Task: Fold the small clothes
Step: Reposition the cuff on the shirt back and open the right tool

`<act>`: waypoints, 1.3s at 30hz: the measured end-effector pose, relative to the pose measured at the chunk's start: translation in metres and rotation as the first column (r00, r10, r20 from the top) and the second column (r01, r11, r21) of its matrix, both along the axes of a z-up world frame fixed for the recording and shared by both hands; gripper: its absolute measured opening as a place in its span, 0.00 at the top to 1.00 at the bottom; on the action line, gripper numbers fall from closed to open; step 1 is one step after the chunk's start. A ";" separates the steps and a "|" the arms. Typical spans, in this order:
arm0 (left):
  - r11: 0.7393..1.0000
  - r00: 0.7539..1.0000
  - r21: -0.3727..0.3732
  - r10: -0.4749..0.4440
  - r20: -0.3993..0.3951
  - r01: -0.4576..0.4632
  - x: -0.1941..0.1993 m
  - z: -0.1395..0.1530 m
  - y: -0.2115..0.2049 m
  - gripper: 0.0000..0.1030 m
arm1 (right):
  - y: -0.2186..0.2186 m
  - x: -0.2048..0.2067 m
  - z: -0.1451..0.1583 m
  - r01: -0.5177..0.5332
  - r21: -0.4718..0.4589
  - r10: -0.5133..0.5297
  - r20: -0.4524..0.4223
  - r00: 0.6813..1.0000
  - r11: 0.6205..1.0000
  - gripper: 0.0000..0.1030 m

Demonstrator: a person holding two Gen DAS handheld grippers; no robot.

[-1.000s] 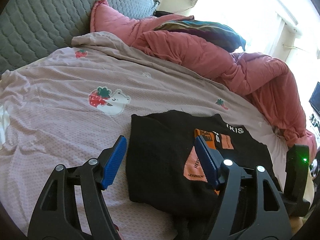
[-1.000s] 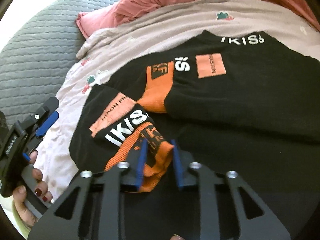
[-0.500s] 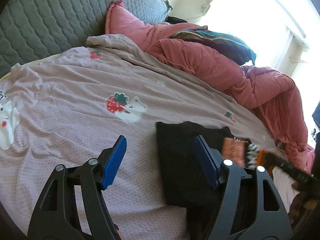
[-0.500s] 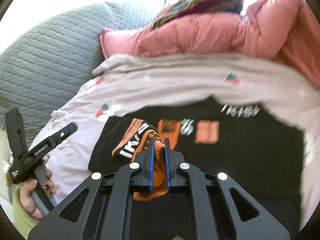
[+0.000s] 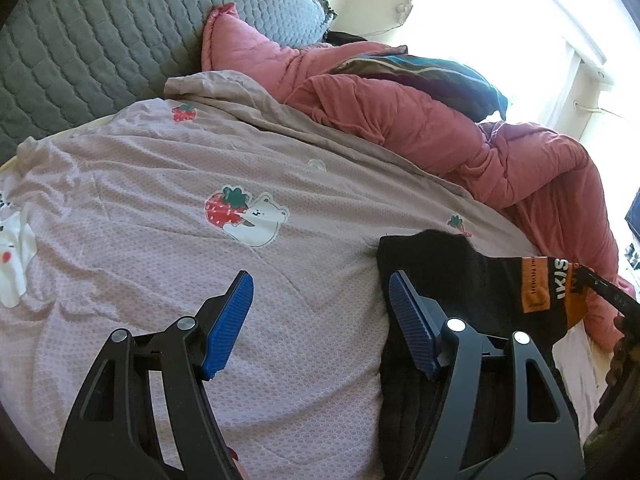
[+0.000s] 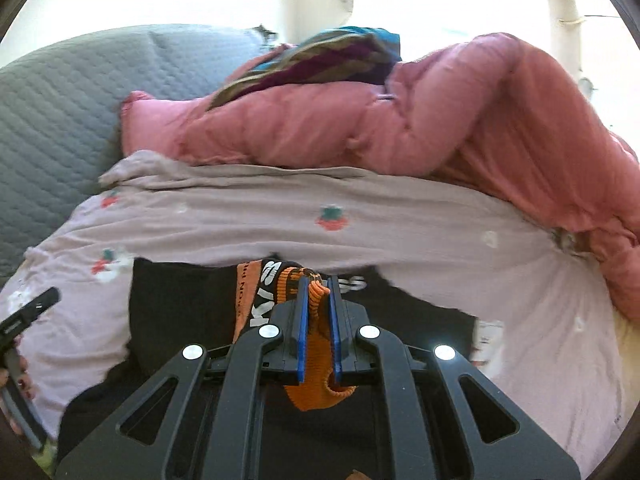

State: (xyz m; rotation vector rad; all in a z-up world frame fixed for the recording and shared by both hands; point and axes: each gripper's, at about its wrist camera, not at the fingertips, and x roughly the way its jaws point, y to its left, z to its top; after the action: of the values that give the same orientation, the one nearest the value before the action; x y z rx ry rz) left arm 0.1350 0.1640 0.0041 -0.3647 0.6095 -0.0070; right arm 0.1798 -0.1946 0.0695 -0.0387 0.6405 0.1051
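**A:** What surface and room were shown?

**B:** A bed was shown, covered by a mauve sheet (image 5: 160, 208) printed with strawberries and a white bear (image 5: 256, 220). A grey quilted headboard (image 5: 80, 40) was seen along the far left edge. A pink duvet (image 5: 440, 132) was heaped along the far edge of the bed, with a teal and purple striped cloth (image 6: 320, 60) laid on top. Bright window light was seen behind.

**A:** How were the tongs posed?

**B:** The left gripper (image 5: 320, 320) was held low over the sheet, its blue pads (image 5: 230, 320) spread wide apart with nothing between them. The right pad was placed just beside the left edge of the black garment (image 5: 440, 272). The right gripper (image 6: 318, 328) was closed tightly on an orange ribbed cuff (image 6: 316, 368), which was bunched between the pads and hung out beneath them.

**A:** Where was the garment?

**B:** The black garment was spread near the bed's near edge, with its orange cuff end raised in the right gripper. White lettering (image 6: 264, 300) and orange patches were seen on the lifted part. No containers were shown.
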 end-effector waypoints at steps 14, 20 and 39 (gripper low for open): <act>0.992 0.997 0.101 -0.074 -0.006 0.074 0.006 0.003 -0.033 0.39 | -0.056 0.010 -0.046 0.132 0.034 -0.128 -0.104 0.986 0.991 0.92; 0.981 0.993 0.154 -0.109 -0.039 0.114 0.025 0.021 -0.072 0.39 | -0.058 0.012 -0.054 0.135 0.017 -0.132 -0.121 0.984 0.991 0.92; 0.909 0.903 0.130 -0.359 -0.235 0.396 0.096 -0.057 -0.173 0.39 | -0.094 0.014 -0.068 0.246 0.017 -0.240 -0.176 0.955 0.969 0.78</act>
State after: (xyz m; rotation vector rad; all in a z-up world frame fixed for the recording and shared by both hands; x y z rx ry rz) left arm 0.2311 -0.0090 -0.0527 -0.0701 0.8747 -0.2921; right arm 0.1939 -0.2891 0.0015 0.0884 0.8118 -0.1186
